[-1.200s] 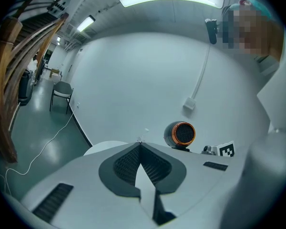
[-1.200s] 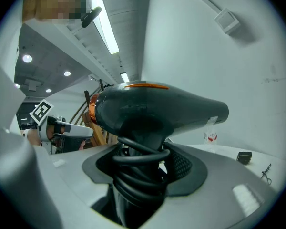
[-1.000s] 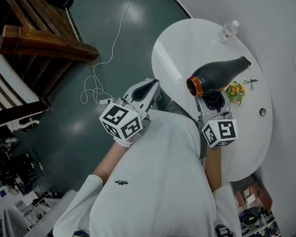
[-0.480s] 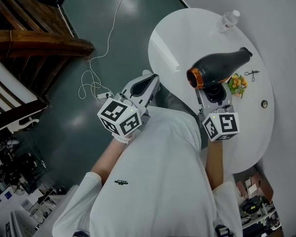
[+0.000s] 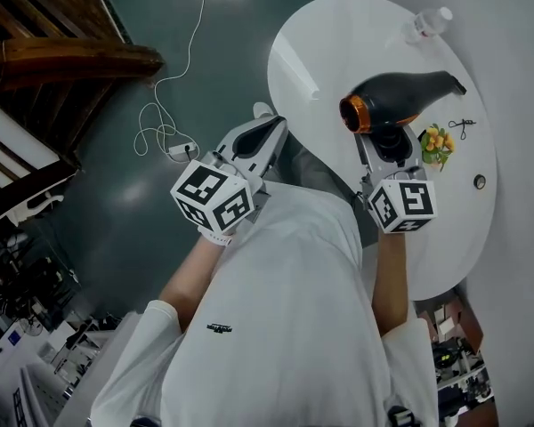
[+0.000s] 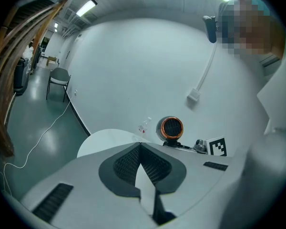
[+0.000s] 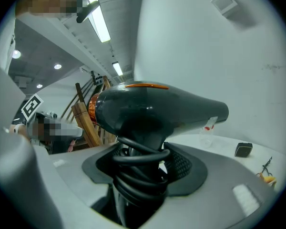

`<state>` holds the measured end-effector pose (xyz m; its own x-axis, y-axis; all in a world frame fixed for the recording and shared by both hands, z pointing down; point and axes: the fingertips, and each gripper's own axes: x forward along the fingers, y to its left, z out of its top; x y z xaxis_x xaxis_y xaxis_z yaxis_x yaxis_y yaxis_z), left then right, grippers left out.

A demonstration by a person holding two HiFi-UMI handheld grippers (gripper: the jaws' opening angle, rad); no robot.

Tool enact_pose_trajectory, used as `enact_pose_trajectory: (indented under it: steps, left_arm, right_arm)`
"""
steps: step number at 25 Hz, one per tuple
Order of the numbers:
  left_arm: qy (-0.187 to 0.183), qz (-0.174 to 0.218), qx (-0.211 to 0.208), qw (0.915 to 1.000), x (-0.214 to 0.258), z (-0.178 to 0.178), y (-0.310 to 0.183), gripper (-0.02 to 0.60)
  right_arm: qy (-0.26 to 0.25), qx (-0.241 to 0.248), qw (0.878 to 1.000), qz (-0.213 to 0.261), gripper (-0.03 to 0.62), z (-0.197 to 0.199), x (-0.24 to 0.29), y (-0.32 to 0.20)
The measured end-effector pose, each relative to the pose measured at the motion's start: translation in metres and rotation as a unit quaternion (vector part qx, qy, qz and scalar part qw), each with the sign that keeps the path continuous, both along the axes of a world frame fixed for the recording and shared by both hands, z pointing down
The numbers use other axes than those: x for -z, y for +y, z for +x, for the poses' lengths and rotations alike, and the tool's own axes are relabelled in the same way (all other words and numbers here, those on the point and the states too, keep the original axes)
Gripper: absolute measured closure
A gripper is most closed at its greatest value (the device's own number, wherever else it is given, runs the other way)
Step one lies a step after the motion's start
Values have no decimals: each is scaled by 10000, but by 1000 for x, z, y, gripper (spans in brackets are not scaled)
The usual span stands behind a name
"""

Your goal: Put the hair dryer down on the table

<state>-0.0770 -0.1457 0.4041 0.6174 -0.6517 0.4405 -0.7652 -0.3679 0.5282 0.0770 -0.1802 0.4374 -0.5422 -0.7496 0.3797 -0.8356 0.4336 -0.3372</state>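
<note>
A black hair dryer (image 5: 396, 99) with an orange ring at its back end hangs over the white round table (image 5: 329, 34), nozzle pointing right. My right gripper (image 5: 387, 145) is shut on its handle from below. In the right gripper view the dryer (image 7: 157, 111) fills the middle, and its black cord (image 7: 138, 175) is wound round the handle between the jaws. My left gripper (image 5: 258, 136) hovers off the table's left edge, over the floor, shut with nothing in it. The left gripper view shows its tips (image 6: 140, 144) meeting and the dryer's orange ring (image 6: 172, 127) beyond.
On the table lie a clear plastic bottle (image 5: 430, 20), a small yellow flower bunch (image 5: 437, 140), a small black item (image 5: 463, 125) and a small round item (image 5: 479, 181). A white cable (image 5: 165, 105) trails on the dark floor. Wooden furniture (image 5: 62, 56) stands at the left.
Both grippers have sunk a little. The dryer has come down with the right gripper, still gripped by its handle, its nozzle lying more level. The left gripper stays shut.
</note>
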Motion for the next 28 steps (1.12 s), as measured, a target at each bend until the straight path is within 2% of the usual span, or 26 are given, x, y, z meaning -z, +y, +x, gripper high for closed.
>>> enact_pose_trajectory:
  steps: [8, 28]
  left_arm:
    - [8, -93, 12, 10000, -13, -2, -15, 580]
    - [-25, -573, -307, 9979, -50, 17, -50, 580]
  right_arm:
    - [63, -57, 9997, -250, 315, -4, -35, -20]
    - [431, -400, 9924, -1076, 315, 5, -137, -67]
